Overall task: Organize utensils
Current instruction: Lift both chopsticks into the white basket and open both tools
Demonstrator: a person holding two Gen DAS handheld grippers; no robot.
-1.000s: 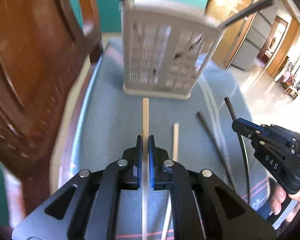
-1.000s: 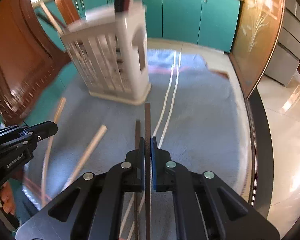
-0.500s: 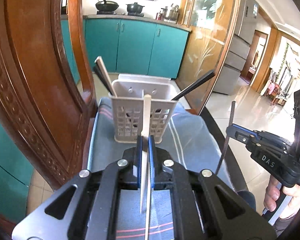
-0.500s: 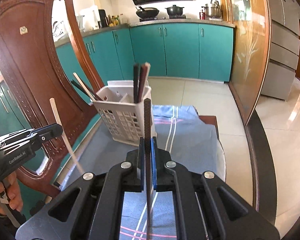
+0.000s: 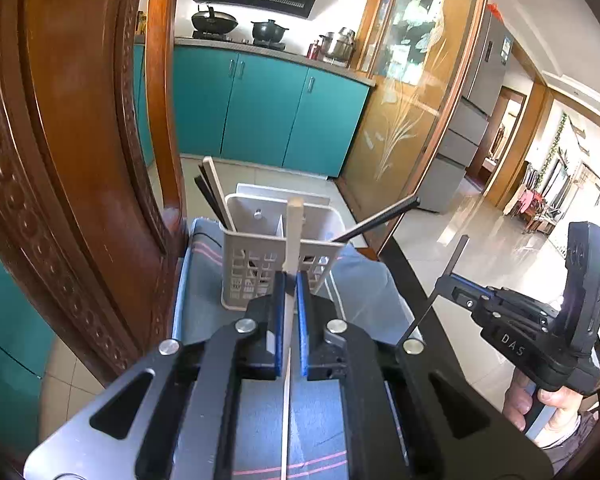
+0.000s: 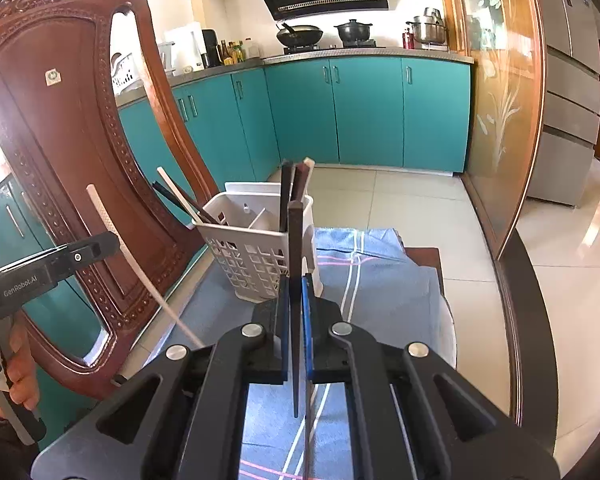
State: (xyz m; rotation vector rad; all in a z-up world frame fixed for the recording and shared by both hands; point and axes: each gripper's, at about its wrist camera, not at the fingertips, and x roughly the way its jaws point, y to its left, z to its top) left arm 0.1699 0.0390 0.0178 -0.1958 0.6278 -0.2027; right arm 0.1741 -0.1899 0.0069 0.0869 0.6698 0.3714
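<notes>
My left gripper (image 5: 287,280) is shut on a pale wooden chopstick (image 5: 293,236), held upright in the air short of the white slotted utensil basket (image 5: 260,268). It also shows in the right wrist view (image 6: 100,244) with the pale chopstick (image 6: 140,276). My right gripper (image 6: 296,280) is shut on a dark brown chopstick (image 6: 295,280), held upright in front of the basket (image 6: 252,256). It shows in the left wrist view (image 5: 444,282) with the dark chopstick (image 5: 440,284). Several chopsticks stand in the basket.
The basket stands on a blue striped cloth (image 6: 380,280) over a small table. A carved wooden chair back (image 5: 80,160) rises close on the left (image 6: 80,140). Teal kitchen cabinets (image 6: 360,112) and tiled floor lie behind.
Both grippers have lifted their chopsticks off the cloth and tilted up to level; the basket now sits lower and farther in both views.
</notes>
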